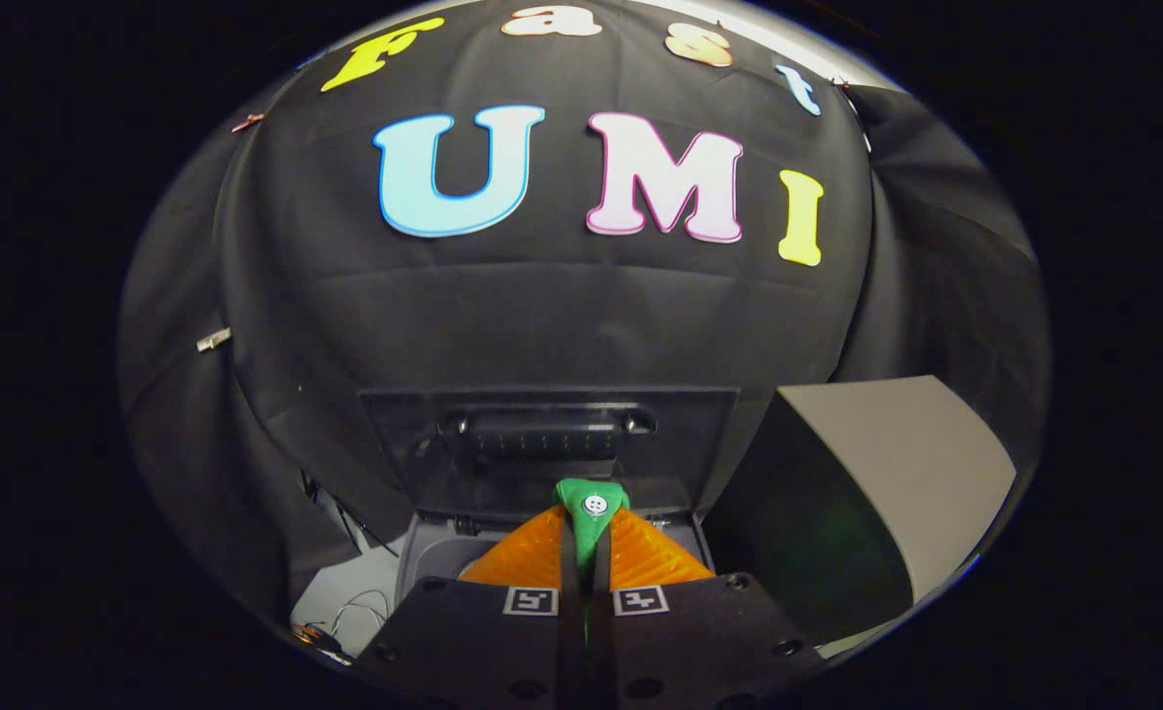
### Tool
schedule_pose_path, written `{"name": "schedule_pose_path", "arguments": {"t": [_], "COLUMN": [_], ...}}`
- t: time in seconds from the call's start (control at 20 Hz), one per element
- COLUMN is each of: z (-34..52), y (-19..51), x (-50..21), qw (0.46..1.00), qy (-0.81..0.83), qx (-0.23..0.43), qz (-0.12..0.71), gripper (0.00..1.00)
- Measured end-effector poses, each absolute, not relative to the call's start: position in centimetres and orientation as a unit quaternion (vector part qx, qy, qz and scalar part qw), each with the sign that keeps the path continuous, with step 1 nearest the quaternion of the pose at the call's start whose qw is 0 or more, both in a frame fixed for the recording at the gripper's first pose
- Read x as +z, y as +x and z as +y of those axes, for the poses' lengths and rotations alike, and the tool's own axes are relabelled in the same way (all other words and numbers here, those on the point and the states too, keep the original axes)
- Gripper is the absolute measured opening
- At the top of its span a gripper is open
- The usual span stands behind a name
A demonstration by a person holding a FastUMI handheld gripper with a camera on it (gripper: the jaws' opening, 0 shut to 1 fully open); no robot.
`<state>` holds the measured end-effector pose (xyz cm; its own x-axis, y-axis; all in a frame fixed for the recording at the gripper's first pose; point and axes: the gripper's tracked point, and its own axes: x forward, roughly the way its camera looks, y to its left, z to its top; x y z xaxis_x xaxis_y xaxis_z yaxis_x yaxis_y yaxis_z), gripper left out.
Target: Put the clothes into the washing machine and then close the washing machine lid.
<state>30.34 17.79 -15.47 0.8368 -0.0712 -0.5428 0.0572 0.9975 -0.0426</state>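
The claw [586, 537] pinches a green buttoned cloth [591, 508] between its fingers, directly above the open washing machine [433, 562]; its raised lid [542, 444] stands beyond.

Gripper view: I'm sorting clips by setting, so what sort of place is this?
Probably a staged laundry booth: black cloth wall, a washing machine with its lid raised, and a grey box beside it. The fingers pinch a green garment.

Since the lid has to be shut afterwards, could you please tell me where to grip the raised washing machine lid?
With the hand-held gripper shut on the green garment, I'd release first, then take the upright lid at its top edge, from the front.
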Motion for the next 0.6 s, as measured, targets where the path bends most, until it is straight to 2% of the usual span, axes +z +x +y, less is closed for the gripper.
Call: {"name": "schedule_pose_path", "arguments": {"t": [0.3,0.6], "z": [17.8,17.7], "y": [29.5,29.7], "x": [-22.4,-24.8], "qw": [0.946,0.945], "qy": [-0.031,-0.012], "qx": [-0.025,-0.02], "qz": [0.32,0.325], "gripper": [0.05,0.06]}}
